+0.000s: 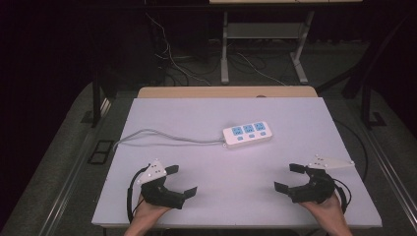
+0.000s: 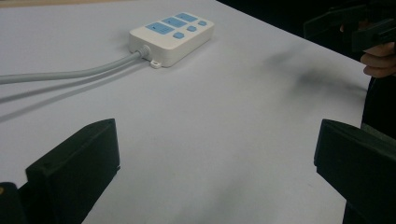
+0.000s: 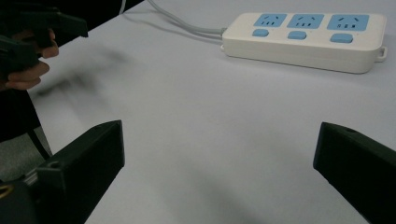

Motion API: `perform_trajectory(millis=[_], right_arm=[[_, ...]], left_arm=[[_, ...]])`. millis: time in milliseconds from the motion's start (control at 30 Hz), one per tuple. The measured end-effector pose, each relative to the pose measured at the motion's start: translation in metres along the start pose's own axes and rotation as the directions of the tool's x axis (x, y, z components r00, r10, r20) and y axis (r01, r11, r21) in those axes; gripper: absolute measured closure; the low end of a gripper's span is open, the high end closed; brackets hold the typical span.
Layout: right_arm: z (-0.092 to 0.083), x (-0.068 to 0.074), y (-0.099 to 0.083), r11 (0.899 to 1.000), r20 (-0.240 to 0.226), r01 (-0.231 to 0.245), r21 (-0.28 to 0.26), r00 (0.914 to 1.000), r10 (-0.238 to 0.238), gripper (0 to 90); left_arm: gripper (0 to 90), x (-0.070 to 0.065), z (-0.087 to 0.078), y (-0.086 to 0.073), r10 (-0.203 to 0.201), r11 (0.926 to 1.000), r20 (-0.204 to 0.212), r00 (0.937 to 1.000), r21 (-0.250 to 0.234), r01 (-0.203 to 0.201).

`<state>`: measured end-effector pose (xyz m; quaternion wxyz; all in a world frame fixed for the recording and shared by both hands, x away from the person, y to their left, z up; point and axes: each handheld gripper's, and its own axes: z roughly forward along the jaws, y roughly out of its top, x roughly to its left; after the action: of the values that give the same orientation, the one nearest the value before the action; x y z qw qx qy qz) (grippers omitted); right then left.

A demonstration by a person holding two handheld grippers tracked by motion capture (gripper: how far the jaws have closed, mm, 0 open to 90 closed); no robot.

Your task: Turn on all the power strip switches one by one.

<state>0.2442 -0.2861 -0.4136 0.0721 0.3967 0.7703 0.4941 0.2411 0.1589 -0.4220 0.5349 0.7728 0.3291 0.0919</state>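
Observation:
A white power strip (image 1: 247,133) with three blue sockets and blue switches lies flat near the middle of the white table (image 1: 196,113); its grey cable (image 1: 162,136) runs off to the left edge. My left gripper (image 1: 181,180) rests low at the front left, jaws wide apart with nothing between them. At the front right, my right gripper (image 1: 289,177) stands open too, equally bare. From the left gripper view the power strip (image 2: 171,36) is far ahead with its cable (image 2: 70,74), and my left gripper (image 2: 217,154) spans bare tabletop. The power strip (image 3: 306,40) lies beyond my right gripper (image 3: 219,154).
The table's wooden far edge (image 1: 226,92) borders a dark floor with cables (image 1: 172,59) and a metal stand (image 1: 224,49). In the left gripper view the other hand (image 2: 380,58) shows at the top right; in the right gripper view the other hand (image 3: 23,65) shows at the top left.

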Motion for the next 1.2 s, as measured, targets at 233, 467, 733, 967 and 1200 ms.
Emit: perform_trajectory(millis=[233, 467, 733, 967, 1200], right_arm=[[0.0016, 0.0003, -0.0004, 1.0, -0.008, 0.003, 0.015, 1.0, -0.003, 1.7], [0.0002, -0.0003, -0.0008, 1.0, -0.011, 0.001, 0.018, 0.9999, -0.001, 1.7], [0.0018, 0.0005, -0.0004, 0.999, -0.019, 0.003, 0.043, 0.9998, -0.002, 1.7], [0.0027, 0.0014, 0.0005, 0.997, -0.024, 0.007, 0.076, 0.9997, -0.006, 1.7], [0.0016, 0.0007, 0.0018, 0.993, -0.04, 0.006, 0.116, 0.9992, -0.001, 1.7]], left_arm=[[0.0, -0.0005, 0.0004, -0.0001, 0.004, 1.0, 0.006, 1.0, 0.002, -0.004], [0.0, -0.0006, 0.0011, -0.0002, 0.009, 0.9999, 0.009, 0.9999, 0.01, -0.009], [0.0, -0.0009, 0.0016, -0.0006, 0.013, 0.9998, 0.018, 0.9998, 0.018, -0.013], [0.0, -0.0007, 0.0011, -0.0011, 0.011, 0.9998, 0.014, 0.9998, 0.018, -0.011], [0.0, 0.0, 0.0023, -0.0016, 0.009, 0.9996, 0.01, 0.9999, 0.027, -0.009]])
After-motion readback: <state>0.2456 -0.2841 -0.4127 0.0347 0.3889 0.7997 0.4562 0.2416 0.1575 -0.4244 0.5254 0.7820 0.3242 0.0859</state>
